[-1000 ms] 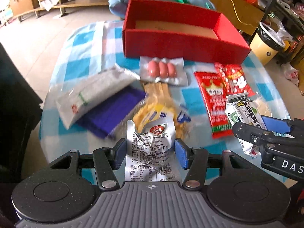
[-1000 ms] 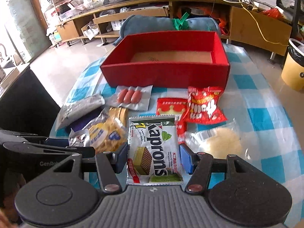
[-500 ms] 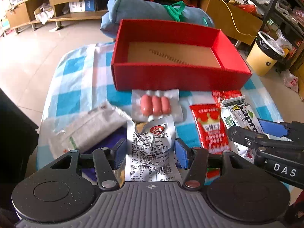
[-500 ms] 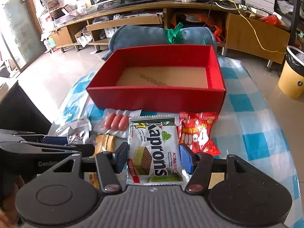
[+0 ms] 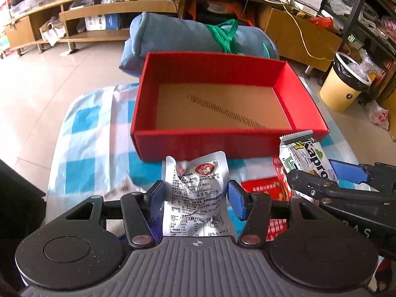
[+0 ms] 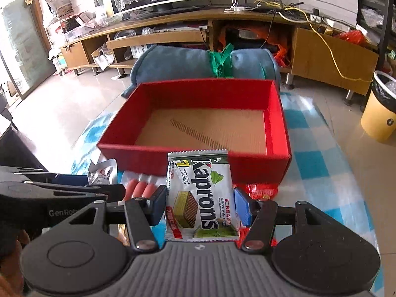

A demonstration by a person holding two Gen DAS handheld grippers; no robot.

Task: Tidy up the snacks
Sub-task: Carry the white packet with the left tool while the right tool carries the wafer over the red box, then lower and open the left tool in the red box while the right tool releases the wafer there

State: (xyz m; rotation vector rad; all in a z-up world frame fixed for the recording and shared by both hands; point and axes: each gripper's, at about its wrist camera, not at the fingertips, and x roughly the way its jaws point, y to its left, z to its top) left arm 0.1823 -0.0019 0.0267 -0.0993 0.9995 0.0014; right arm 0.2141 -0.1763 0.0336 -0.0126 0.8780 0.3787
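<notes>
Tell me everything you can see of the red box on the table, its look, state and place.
The red box is a wide, shallow, open-topped tray that looks like cardboard: bright red walls inside and out, plain brown corrugated floor with a dark slanted streak. Nothing lies in it. It stands level on the blue-and-white checked tablecloth, in front of a rolled blue bundle. Neither held packet is over it yet.

**Hidden and cut off**

Left wrist view: silver foil pouch (image 5: 195, 193), lower end lost behind the claw body. Red packet (image 5: 266, 189) mostly covered by claw parts. Wafer pack (image 5: 305, 157), lettering cut short by the right claw (image 5: 319, 185).

Right wrist view: sausage pack (image 6: 141, 188) blurred, half covered. Red packet (image 6: 259, 189) smeared, print unreadable. Desk (image 6: 311, 163) runs off frame.
</notes>
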